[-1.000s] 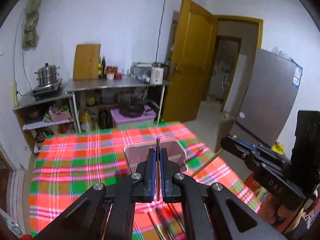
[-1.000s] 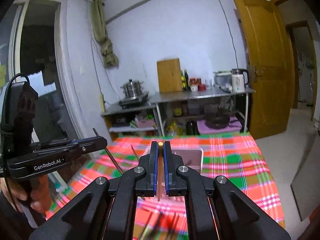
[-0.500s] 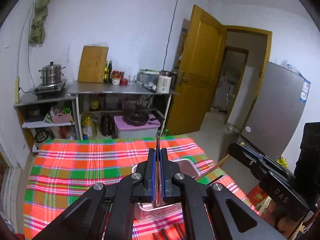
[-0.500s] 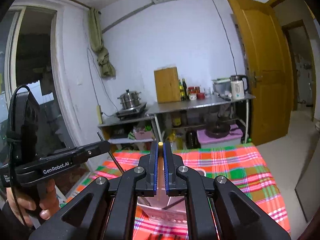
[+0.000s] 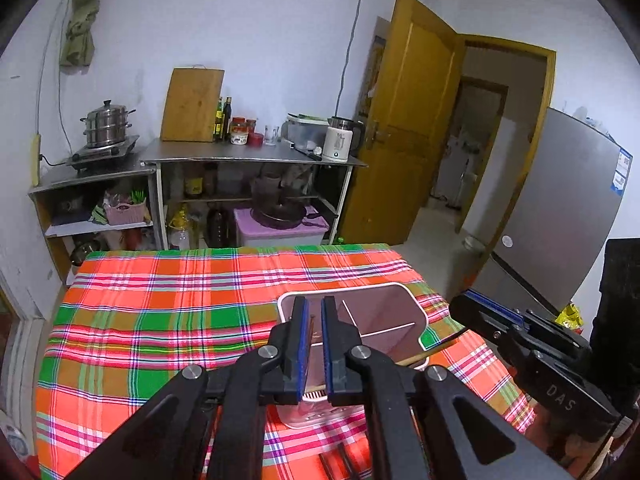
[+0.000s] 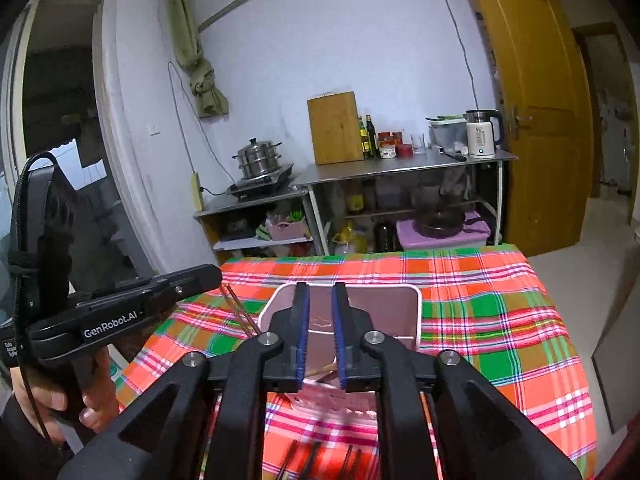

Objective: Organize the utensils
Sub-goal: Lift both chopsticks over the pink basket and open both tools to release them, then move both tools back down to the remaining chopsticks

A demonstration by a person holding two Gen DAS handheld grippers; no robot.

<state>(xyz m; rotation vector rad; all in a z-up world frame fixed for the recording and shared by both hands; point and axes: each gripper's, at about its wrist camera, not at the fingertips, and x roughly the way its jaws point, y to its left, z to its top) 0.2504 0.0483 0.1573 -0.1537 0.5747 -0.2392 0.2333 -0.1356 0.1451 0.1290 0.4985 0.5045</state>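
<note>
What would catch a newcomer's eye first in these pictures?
The loud red-and-green plaid cloth covering the table. At its middle stands a pink box. The left gripper and right gripper hang over it, jaws opening, a chopstick between each pair.

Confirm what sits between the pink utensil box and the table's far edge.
Nothing: only bare plaid tablecloth runs from the pink utensil box to the far edge. Both wrist views show it, the right wrist view most plainly.
</note>
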